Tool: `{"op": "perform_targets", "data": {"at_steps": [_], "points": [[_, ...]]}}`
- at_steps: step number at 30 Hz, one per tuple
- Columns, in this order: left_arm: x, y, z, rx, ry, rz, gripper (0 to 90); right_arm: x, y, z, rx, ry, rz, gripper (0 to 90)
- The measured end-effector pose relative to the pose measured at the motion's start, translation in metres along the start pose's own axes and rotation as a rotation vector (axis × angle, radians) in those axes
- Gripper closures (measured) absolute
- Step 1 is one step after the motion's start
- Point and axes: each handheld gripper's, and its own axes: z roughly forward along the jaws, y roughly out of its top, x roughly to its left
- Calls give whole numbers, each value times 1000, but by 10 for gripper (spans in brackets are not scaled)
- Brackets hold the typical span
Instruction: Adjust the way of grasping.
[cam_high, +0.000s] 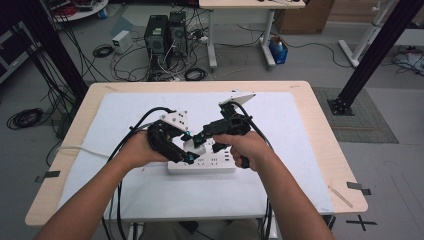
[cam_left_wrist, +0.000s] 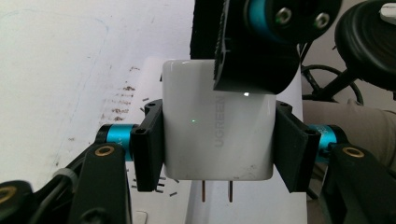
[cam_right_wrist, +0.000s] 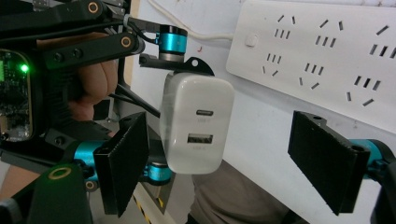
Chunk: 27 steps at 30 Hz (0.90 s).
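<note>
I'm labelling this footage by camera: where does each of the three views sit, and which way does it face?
High view: above the person's side, looking forward and down on the light wooden table; both forearms, left gripper and right gripper show.
Left gripper view: rides the left gripper, looking along jaws clamped on the white square charger.
Right gripper view: rides the right gripper, jaws open, facing the charger's port end; a hand shows.
Shared: both gripper views show the charger and the white power strip.

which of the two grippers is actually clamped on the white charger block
The left gripper: its black pads press both sides of the white charger block. The right gripper stands open, pads apart from it.
</note>
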Motion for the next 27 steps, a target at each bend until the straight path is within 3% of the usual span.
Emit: {"op": "perform_targets", "data": {"at_steps": [10, 15, 23, 27], "points": [[1, -1, -2, 0, 16, -2, 426, -4, 4, 9, -18, 68, 29, 268], [1, -1, 0, 7, 17, 3, 426, -3, 5, 13, -11, 105, 30, 352], [2, -1, 0, 9, 27, 4, 426, -3, 6, 17, 0, 88, 49, 423], [4, -2, 0, 9, 30, 10, 426, -3, 7, 17, 1, 104, 44, 484]]}}
